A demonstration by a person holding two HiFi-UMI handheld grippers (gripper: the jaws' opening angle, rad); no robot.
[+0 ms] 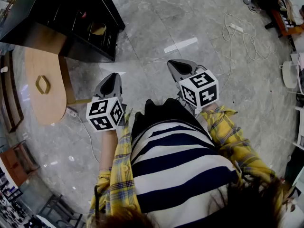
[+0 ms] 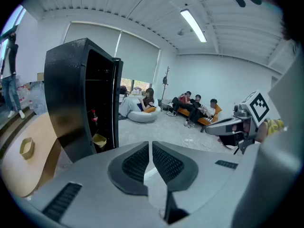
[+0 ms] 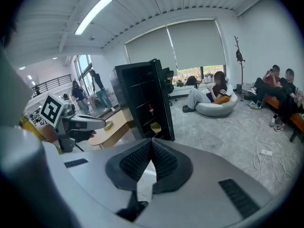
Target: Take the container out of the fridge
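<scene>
Fridge (image 1: 61, 8), black with its door open, stands at the far left of the grey stone floor (image 1: 156, 27), and the container (image 1: 98, 30) (yellow, cup-like) sits on one of its lower shelves, well apart from both grippers. The left gripper (image 1: 113, 78) is held out in front of the person's striped shirt (image 1: 180, 165). Its own view shows the two dark ribbed pads (image 2: 137, 163) pressed together at the tips with nothing between them. The right gripper (image 1: 177, 63) is held beside it, a little further forward, and its jaws are likewise together and empty. Both grippers hang above bare floor, touching nothing. Just beside the fridge is a rounded wooden table (image 1: 47, 108) with a yellow ring-shaped object (image 1: 42, 84) lying on it. A white power strip (image 1: 236, 28) with a looped cable lies on the floor at the far right. In the gripper views several people sit on an orange sofa (image 2: 209, 120) by the back wall
</scene>
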